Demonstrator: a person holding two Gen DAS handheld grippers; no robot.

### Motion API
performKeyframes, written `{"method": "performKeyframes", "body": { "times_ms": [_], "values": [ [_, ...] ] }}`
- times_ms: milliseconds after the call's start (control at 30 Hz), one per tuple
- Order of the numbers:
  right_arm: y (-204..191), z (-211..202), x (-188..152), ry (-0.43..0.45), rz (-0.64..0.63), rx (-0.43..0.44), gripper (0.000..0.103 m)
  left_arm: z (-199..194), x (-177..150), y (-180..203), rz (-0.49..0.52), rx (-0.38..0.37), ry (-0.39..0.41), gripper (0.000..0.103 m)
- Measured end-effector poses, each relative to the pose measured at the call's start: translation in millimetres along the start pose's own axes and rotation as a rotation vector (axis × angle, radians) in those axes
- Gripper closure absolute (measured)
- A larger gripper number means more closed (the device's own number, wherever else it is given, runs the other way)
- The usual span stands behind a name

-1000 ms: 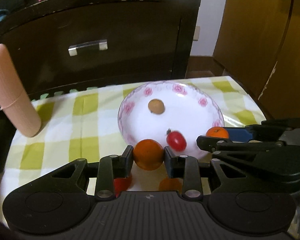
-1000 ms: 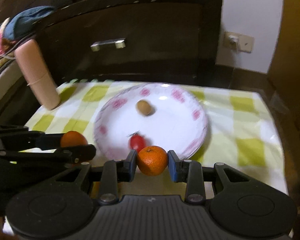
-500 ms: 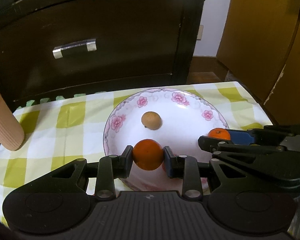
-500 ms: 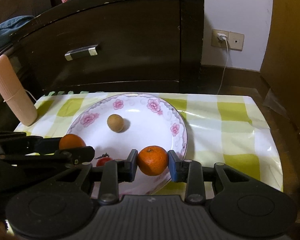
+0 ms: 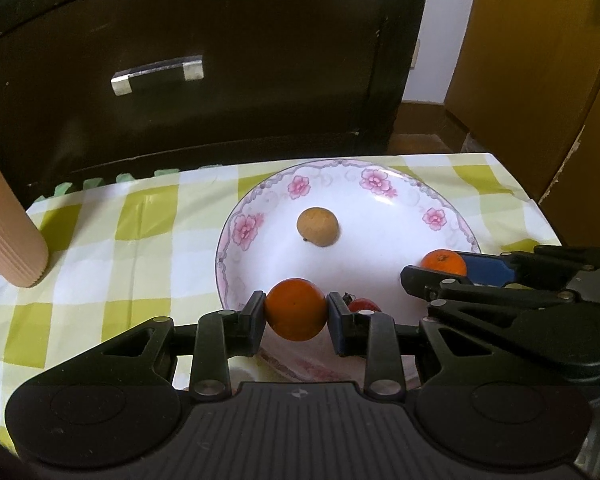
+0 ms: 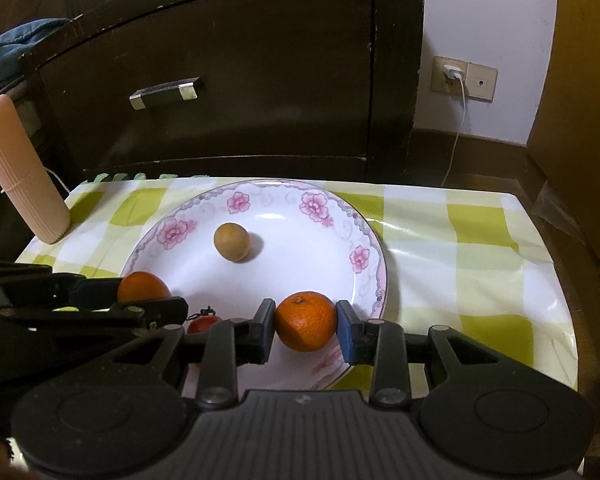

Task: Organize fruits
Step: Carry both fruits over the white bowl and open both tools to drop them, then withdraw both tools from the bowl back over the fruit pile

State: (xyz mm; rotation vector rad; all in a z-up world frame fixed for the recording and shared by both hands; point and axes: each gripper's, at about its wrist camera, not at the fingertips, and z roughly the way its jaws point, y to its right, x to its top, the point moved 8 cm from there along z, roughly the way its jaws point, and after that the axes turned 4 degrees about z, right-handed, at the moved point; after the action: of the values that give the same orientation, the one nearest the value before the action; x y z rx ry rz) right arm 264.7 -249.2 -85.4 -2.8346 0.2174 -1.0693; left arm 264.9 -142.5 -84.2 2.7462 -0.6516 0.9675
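L gripper [image 5: 296, 316]: black two-finger tool, pads pinching smooth round orange fruit [image 5: 295, 309] across its middle, over near rim of plate.
R gripper [image 6: 305, 327]: pinching dimpled orange mandarin [image 6: 306, 321], stem end up, over plate's near right edge.
Small red tomato [image 6: 202, 323]: on plate betw. grippers, partly hidden by fingers.
Plate [image 6: 364, 240]: white china w/ pink flowers, on green-check cloth [image 6: 480, 240]; fragile.
Round tan-brown fruit [image 6: 231, 241]: mid-plate, loose.
Handling: fruits light, firm but bruisable, will roll; grip at widest part, gentle.
Unclear: whether held fruits touch plate; near rim cut off by tool bodies.
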Motion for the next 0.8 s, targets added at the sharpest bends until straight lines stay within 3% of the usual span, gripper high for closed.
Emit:
{"method": "performKeyframes", "body": {
  "times_ms": [400,800],
  "values": [
    [1,-9,4,0.019,0.000,0.005,0.067,-8,2,-6,-0.002,0.016,0.019,0.044],
    [-15,-54,-1,0.059,-0.029,0.009,0.065,-58,-8,-9,0.009,0.048,0.076,0.038]
  ]
}}
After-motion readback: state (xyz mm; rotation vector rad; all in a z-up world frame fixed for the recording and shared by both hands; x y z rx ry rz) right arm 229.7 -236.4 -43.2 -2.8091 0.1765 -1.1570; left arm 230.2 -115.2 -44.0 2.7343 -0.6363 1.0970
